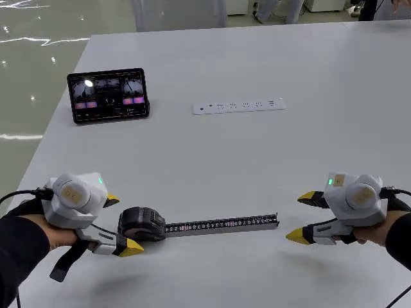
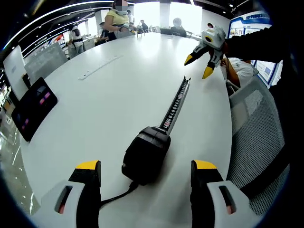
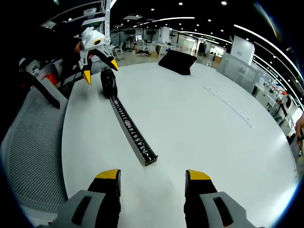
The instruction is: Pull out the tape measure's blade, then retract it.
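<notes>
Head view: black round-cased tape measure lies near the front edge of the white tabletop. Its dark numbered blade is out flat, running right. L gripper has jaws apart, w/ the case between the yellow tips. R gripper has jaws apart, just beyond the blade end, not touching. Black tablet & white power strip sit further back.

L gripper view: L gripper is spread either side of the tape measure, not closed on it. The blade runs twd the R gripper.

R gripper view: R gripper is wide, w/ the blade end just ahead. The case is far off by the L gripper.
</notes>
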`<state>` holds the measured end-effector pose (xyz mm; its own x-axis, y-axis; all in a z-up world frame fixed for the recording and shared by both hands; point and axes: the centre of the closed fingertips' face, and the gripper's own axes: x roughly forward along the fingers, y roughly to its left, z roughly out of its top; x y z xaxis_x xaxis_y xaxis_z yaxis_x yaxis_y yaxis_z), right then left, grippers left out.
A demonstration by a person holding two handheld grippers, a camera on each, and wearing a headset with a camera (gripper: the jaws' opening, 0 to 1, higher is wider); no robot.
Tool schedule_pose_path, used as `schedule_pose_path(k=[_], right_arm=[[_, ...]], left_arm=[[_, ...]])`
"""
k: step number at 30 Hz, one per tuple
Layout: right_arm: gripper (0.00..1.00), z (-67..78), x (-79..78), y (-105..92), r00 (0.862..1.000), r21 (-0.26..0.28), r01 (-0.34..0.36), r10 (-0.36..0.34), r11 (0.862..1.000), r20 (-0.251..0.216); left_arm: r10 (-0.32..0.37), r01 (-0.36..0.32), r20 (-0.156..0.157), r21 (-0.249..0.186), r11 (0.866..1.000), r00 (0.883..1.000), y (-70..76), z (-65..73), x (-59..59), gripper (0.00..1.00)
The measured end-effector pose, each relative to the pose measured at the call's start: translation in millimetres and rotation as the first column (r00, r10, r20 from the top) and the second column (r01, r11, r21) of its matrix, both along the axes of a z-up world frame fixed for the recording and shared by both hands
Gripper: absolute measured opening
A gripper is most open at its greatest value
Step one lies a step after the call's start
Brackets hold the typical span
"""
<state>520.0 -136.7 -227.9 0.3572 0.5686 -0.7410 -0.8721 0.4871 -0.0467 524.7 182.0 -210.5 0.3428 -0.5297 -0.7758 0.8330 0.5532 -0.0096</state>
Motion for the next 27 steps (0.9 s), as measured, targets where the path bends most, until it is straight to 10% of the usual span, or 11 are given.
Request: schedule_pose_path(k=[27], right_arm=[[0.73, 14.4, -33.1, -40.0, 0.972, 0.113, 0.230, -0.234, 0.967, 0.024]], left_arm=[[0.313, -0.305, 0.005, -0.207, 0.930, 0.950, 28.0, 2.8, -21.4, 0.94]])
